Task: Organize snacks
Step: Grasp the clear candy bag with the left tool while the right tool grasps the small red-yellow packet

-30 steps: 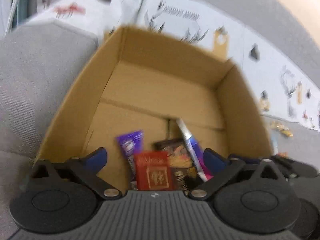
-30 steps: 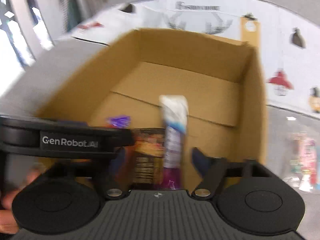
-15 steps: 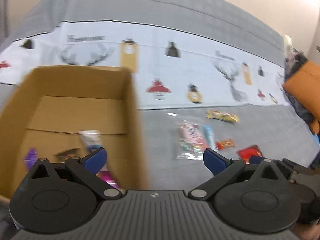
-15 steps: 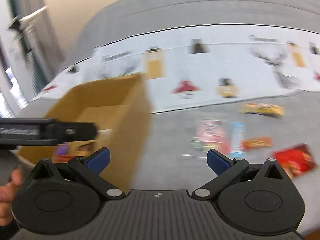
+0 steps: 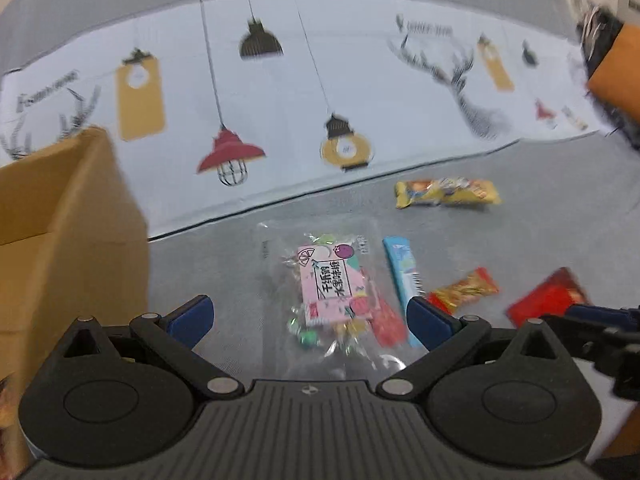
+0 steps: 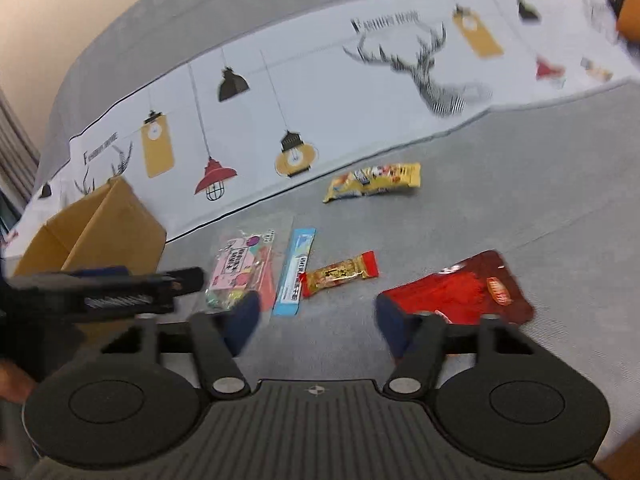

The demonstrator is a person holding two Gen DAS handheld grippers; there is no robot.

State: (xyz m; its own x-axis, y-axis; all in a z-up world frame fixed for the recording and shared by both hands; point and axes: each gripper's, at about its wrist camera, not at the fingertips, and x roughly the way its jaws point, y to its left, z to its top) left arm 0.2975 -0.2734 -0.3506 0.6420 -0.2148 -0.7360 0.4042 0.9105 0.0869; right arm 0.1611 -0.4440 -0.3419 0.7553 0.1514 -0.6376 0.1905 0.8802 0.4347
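left wrist | candy bag [image 5: 328, 280] between spread fingers [image 5: 191, 316] | untouched

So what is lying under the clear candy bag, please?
A red packet sticks out from under the right edge of the clear candy bag, on the grey surface. How far it reaches underneath is hidden.

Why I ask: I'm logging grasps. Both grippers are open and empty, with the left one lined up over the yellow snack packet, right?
Not quite. The left gripper is open and empty, as is the right gripper, but the left wrist view shows it lined up over the pink candy bag; the yellow snack packet lies farther away.
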